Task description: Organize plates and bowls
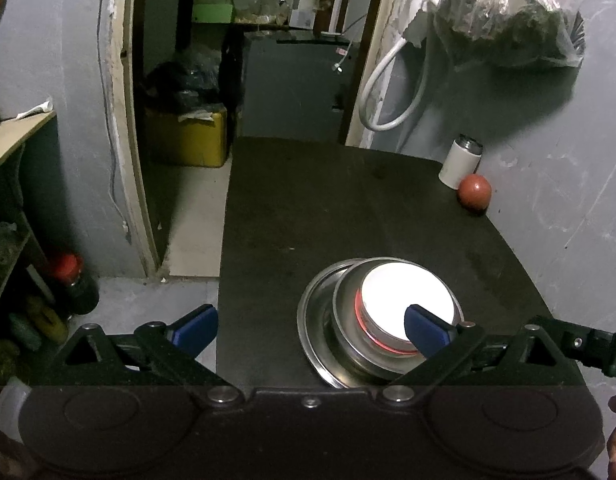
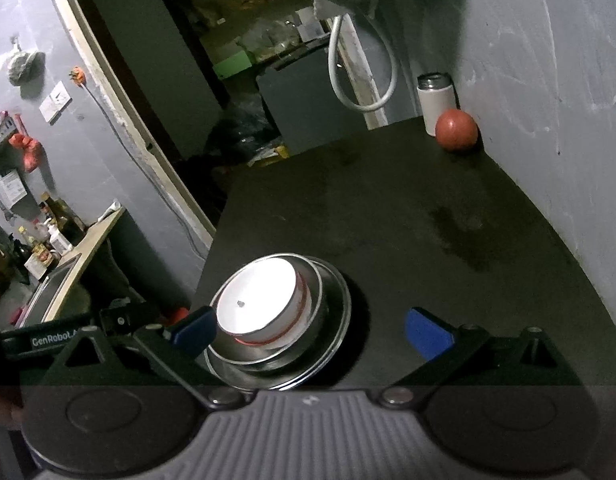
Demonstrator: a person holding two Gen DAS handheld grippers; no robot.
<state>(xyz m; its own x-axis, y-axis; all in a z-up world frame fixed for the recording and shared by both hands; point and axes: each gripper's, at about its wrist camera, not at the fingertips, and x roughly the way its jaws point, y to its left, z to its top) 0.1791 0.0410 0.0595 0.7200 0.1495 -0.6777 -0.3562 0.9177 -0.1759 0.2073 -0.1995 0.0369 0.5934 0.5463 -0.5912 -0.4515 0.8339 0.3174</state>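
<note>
A stack stands near the front of the dark table [image 1: 327, 200] [image 2: 387, 220]: a steel plate [image 1: 308, 320] [image 2: 341, 312] at the bottom, a steel bowl [image 1: 341, 300] [image 2: 316, 292] on it, and a white bowl with a red band [image 1: 403, 296] [image 2: 256, 296] upside down on top. My left gripper [image 1: 311, 330] is open and empty; its right fingertip [image 1: 425, 332] overlaps the white bowl in the left wrist view. My right gripper [image 2: 311, 331] is also wide open and empty, its left fingertip [image 2: 194, 330] by the stack's left side.
At the table's far right corner, against the grey wall, stand a white tumbler [image 1: 459, 164] [image 2: 435, 104] and a red ball [image 1: 473, 192] [image 2: 455, 130]. A plastic bag [image 1: 507, 20] hangs above. The table's left edge [image 1: 224, 240] drops to the floor by a doorway.
</note>
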